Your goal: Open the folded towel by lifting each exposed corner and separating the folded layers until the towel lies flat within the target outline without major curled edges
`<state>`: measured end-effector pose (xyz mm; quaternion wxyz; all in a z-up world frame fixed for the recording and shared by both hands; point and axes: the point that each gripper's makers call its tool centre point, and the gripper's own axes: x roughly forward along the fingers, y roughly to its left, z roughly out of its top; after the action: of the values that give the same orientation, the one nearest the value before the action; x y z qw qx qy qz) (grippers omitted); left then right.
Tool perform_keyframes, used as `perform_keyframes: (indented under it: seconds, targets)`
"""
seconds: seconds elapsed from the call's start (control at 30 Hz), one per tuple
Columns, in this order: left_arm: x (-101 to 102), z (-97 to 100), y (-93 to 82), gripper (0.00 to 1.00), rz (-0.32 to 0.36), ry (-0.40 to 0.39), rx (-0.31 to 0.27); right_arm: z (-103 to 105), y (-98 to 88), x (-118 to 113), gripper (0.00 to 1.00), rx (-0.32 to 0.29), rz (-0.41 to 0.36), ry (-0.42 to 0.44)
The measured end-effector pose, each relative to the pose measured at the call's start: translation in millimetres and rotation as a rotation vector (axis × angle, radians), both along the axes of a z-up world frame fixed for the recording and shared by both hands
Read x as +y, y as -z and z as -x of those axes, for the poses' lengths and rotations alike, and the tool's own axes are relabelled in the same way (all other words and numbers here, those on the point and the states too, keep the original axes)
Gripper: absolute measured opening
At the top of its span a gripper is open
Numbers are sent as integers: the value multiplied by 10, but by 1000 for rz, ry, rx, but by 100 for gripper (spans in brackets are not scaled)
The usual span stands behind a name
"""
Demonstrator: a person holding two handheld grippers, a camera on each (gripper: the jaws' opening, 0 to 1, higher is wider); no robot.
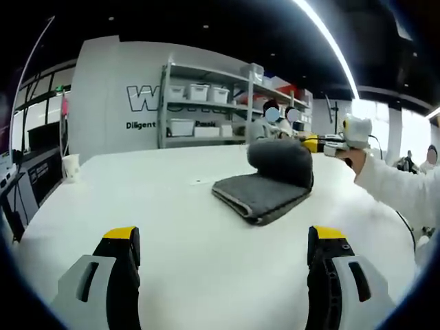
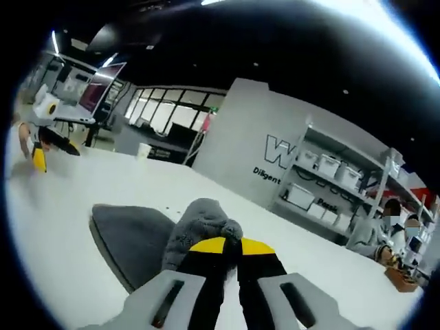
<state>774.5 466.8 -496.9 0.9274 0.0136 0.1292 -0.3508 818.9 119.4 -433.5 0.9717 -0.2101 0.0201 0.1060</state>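
We see the grey towel (image 1: 265, 185) lying folded on the white bench (image 1: 172, 227), toward its far side, with one layer raised into a rolled hump at the back. In the right gripper view our right tongs (image 2: 223, 245) are clenched on that raised fold of towel, the yellow tips pressed together with cloth bunched between them, while the rest of the towel spreads flat to the left. In the left gripper view our left tongs (image 1: 223, 240) hang released, jaws wide apart above bare bench, well short of the towel. Nothing lies between them and the cloth. A white paper cup (image 1: 71, 167) stands near the bench's left edge. Beyond the bench, metal shelving (image 1: 206, 103) holds white bins against a lettered wall (image 1: 130, 96).
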Motion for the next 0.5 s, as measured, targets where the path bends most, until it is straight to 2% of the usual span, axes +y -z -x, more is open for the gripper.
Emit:
perform_keyframes:
  seconds: [0.23, 0.37, 0.5]
  targets:
    - [31, -35, -10, 100, 3, 0, 1, 57, 139, -384, 0, 19, -21, 86]
    - [33, -41, -11, 100, 4, 0, 1, 149, 319, -618, 0, 45, 38, 143]
    - [48, -74, -2, 100, 3, 1, 7, 221, 509, -852, 0, 82, 54, 188]
